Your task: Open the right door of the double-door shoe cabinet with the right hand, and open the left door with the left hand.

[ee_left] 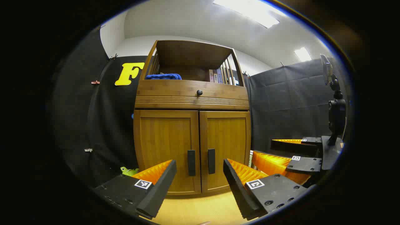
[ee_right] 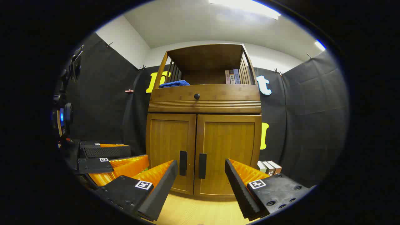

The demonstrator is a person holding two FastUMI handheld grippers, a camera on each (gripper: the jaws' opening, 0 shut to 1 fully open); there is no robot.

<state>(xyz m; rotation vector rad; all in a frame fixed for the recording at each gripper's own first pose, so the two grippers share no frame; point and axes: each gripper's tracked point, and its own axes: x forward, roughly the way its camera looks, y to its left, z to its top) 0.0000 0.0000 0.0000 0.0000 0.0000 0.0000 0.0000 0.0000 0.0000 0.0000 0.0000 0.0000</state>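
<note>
Both tongs (ee_left: 200,187) (ee_right: 200,187) gape before shut cabinet doors (ee_right: 203,153), seemingly apart.

Blue cloth (ee_left: 163,76) on my upper shelf left, books (ee_left: 216,76) standing right. Green toy (ee_left: 129,171) on floor, far left. More books (ee_right: 269,167) on floor, right.
</note>
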